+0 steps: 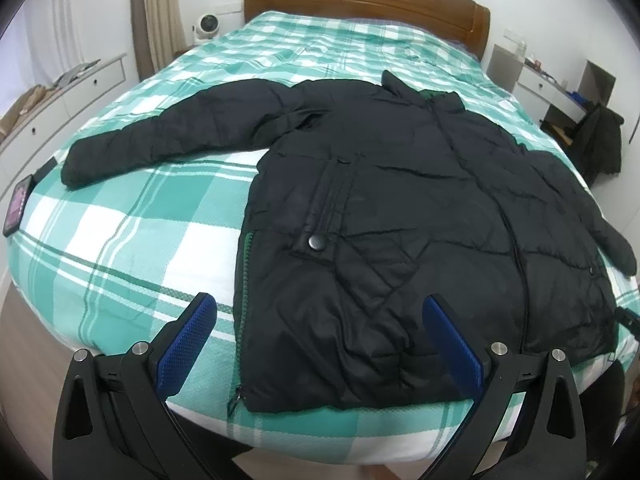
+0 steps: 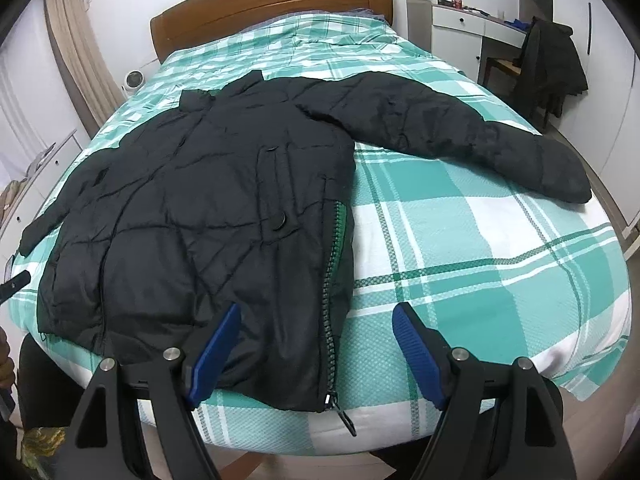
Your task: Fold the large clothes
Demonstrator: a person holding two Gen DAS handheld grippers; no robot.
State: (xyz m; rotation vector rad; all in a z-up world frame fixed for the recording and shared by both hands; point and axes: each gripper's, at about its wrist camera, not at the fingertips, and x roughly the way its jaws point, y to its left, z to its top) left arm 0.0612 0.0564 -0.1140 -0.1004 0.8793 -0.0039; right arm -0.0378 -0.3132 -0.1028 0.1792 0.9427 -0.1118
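A black padded jacket [image 1: 400,208] lies flat, front up, on a bed with a green and white checked cover [image 1: 132,248]. Both sleeves are spread out sideways. In the left wrist view its left sleeve [image 1: 160,136] stretches toward the bed's left edge. My left gripper [image 1: 320,312] is open and empty, hovering above the jacket's hem near the bed's foot. In the right wrist view the jacket [image 2: 192,208] fills the left half, with its right sleeve [image 2: 480,136] stretched right and a green-lined zipper [image 2: 336,264] along its side. My right gripper [image 2: 316,320] is open and empty over that zipper edge.
A wooden headboard [image 1: 360,0] stands at the far end. A phone [image 1: 16,208] lies at the bed's left edge. White drawers [image 1: 60,96] are on the left; a desk and a chair with dark clothes [image 2: 548,60] are on the right.
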